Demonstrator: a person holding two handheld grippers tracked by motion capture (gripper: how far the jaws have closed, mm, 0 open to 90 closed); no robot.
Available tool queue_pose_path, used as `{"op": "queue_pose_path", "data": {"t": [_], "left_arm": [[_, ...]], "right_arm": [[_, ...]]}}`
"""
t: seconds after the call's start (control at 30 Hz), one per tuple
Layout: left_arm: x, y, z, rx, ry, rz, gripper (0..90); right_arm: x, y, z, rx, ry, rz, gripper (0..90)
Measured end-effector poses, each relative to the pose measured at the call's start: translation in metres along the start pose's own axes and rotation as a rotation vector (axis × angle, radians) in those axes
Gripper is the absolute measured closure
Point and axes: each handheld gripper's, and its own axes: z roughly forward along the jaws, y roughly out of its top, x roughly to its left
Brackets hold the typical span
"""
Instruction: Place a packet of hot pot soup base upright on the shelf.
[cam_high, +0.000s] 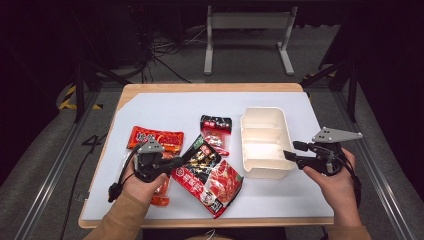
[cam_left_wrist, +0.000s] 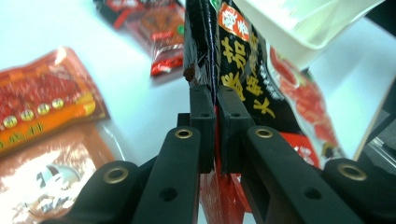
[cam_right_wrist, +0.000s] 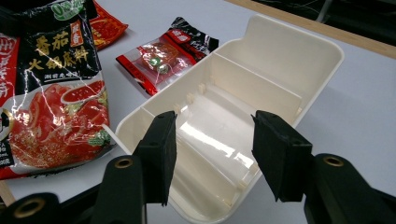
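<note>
left gripper (cam_high: 186, 159): jaws clamped on edge of black sauce packet (cam_high: 202, 159), center counter, left of white tray (cam_high: 265, 141) | right gripper (cam_high: 288, 155): jaws apart, nothing gripped, at tray's near-right wall

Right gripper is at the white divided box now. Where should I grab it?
Take the box's near side wall from above, one jaw inside and one outside. It's thin and upright, and the right gripper, jaws open, already hovers by that edge.
</note>
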Motion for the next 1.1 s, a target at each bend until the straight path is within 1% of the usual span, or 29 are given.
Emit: {"op": "queue_pose_path", "data": {"t": [0.03,0.07,0.1,0.13,0.17,0.2,0.23,0.3,0.4,0.43,0.47,0.57,0.63,0.73,0.83,0.93,1.03,1.07,1.1], "left_arm": [[-0.001,0.003,-0.002,-0.011,-0.012,0.000,87.0],[-0.002,0.006,-0.005,-0.019,-0.012,0.018,86.9],[-0.006,0.008,-0.007,-0.030,-0.017,0.017,86.9],[-0.008,0.011,-0.009,-0.034,-0.016,0.042,87.0],[-0.011,0.012,-0.011,-0.044,-0.017,0.045,87.1],[-0.014,0.016,-0.014,-0.050,-0.015,0.073,87.1],[-0.016,0.017,-0.015,-0.060,-0.015,0.085,87.1],[-0.022,0.020,-0.021,-0.094,-0.023,0.111,87.1],[-0.028,0.023,-0.031,-0.142,-0.045,0.137,87.9],[-0.030,0.024,-0.033,-0.153,-0.050,0.139,88.2],[-0.031,0.025,-0.036,-0.169,-0.053,0.153,88.5],[-0.035,0.028,-0.043,-0.180,-0.063,0.175,89.2],[-0.040,0.031,-0.047,-0.183,-0.074,0.199,89.6],[-0.046,0.035,-0.049,-0.181,-0.076,0.244,89.9],[-0.052,0.037,-0.051,-0.178,-0.076,0.268,90.0],[-0.055,0.040,-0.054,-0.180,-0.079,0.284,90.0],[-0.055,0.044,-0.057,-0.190,-0.086,0.287,90.0],[-0.055,0.044,-0.057,-0.190,-0.086,0.287,90.0],[-0.056,0.045,-0.058,-0.194,-0.087,0.288,90.0]], "right_arm": [[0.001,0.000,-0.001,-0.003,-0.003,0.001,49.8],[0.001,0.000,-0.002,-0.006,-0.004,0.002,50.0],[0.002,0.001,-0.003,-0.008,-0.008,0.001,50.1],[0.002,0.001,-0.003,-0.012,-0.008,-0.001,50.1],[0.003,0.002,-0.004,-0.016,-0.010,-0.004,50.2],[0.004,0.002,-0.004,-0.020,-0.013,-0.008,50.3],[0.005,0.003,-0.005,-0.022,-0.014,-0.013,50.5],[0.006,0.004,-0.006,-0.027,-0.012,-0.021,51.2],[0.009,0.005,-0.007,-0.032,-0.004,-0.036,53.2],[0.010,0.006,-0.007,-0.032,-0.002,-0.039,53.7],[0.011,0.006,-0.007,-0.033,-0.002,-0.043,54.2],[0.015,0.008,-0.006,-0.032,0.009,-0.051,55.1],[0.018,0.011,-0.005,-0.034,0.019,-0.065,55.7],[0.025,0.015,-0.003,-0.041,0.046,-0.085,56.0],[0.031,0.020,-0.002,-0.043,0.059,-0.106,55.9],[0.037,0.024,0.000,-0.050,0.081,-0.120,55.9],[0.042,0.028,0.001,-0.057,0.103,-0.134,55.6],[0.045,0.030,0.002,-0.059,0.112,-0.145,54.5],[0.045,0.030,0.002,-0.059,0.112,-0.145,54.5]]}}
